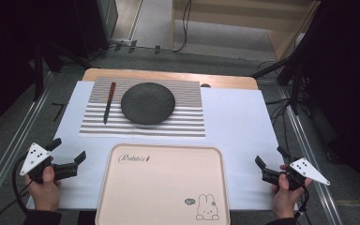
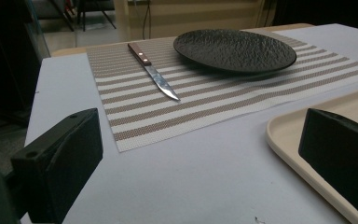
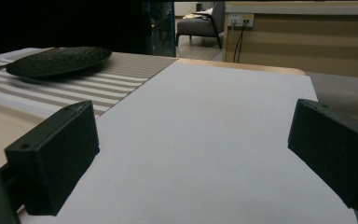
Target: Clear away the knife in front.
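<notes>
A dark textured plate [image 1: 148,102] [image 2: 234,49] [image 3: 58,60] rests on a striped placemat [image 1: 187,115] at the far middle of the table. Left of the plate on the mat lies a knife [image 1: 109,101] [image 2: 153,70] with a brown wooden handle, blade toward me. A pink tray [image 1: 161,187] [image 2: 289,135] with a rabbit drawing lies empty at the near edge. My left gripper [image 1: 68,151] [image 2: 200,158] is held at the tray's left, open, nothing between its jaws. My right gripper [image 1: 270,157] [image 3: 191,158] is held at the tray's right, also open and empty.
A white sheet [image 1: 236,126] covers most of the wooden table [image 1: 168,75]. Metal rails [image 1: 9,145] run along both sides. Cables [image 1: 185,23] and stand legs lie on the floor beyond the table; a chair [image 3: 200,25] stands far off.
</notes>
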A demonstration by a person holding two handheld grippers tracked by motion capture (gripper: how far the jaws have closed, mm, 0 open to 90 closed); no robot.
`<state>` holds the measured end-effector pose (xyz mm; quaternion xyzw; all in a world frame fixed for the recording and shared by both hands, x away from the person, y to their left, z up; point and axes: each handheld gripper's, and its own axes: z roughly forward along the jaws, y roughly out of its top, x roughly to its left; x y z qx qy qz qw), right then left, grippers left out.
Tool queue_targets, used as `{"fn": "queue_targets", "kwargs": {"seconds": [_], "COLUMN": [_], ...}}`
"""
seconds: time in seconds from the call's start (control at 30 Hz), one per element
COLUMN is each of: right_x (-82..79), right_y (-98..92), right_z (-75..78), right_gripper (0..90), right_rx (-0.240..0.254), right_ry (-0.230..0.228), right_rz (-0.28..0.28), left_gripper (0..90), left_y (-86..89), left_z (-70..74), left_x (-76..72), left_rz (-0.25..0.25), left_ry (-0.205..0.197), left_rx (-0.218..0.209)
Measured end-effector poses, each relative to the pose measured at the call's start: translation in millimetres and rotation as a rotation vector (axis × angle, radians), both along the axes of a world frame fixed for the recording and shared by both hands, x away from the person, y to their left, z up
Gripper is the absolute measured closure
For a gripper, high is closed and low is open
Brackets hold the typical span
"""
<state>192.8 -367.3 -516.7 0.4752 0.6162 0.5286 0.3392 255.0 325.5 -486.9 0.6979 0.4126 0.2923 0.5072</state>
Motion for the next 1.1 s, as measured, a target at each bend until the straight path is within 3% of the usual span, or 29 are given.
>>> {"fn": "queue_targets", "kwargs": {"seconds": [0.7, 0.83, 0.97, 1.1], "right_x": [0.1, 0.2, 0.1, 0.1], "right_y": [1.3, 0.8, 1.0, 1.6], "right_z": [-0.8, -1.0, -1.5, -1.5], "right_gripper": [0.5, 0.5, 0.5, 0.5], "right_rx": [-0.008, -0.001, -0.013, -0.018], "right_ry": [-0.004, -0.003, -0.006, -0.009], "right_rz": [0.005, 0.002, 0.015, 0.019], "left_gripper": [0.0, 0.0, 0.0, 0.0], "left_y": [-0.6, -1.0, -5.4, -7.0], "left_z": [6.1, 17.4, 26.5, 29.5], "left_x": [-0.4, -0.3, -0.7, 0.6], "left_rz": [0.038, 0.040, 0.064, 0.068], "left_ry": [-0.004, -0.003, -0.016, -0.015], "left_rx": [0.016, -0.062, -0.028, -0.024]}}
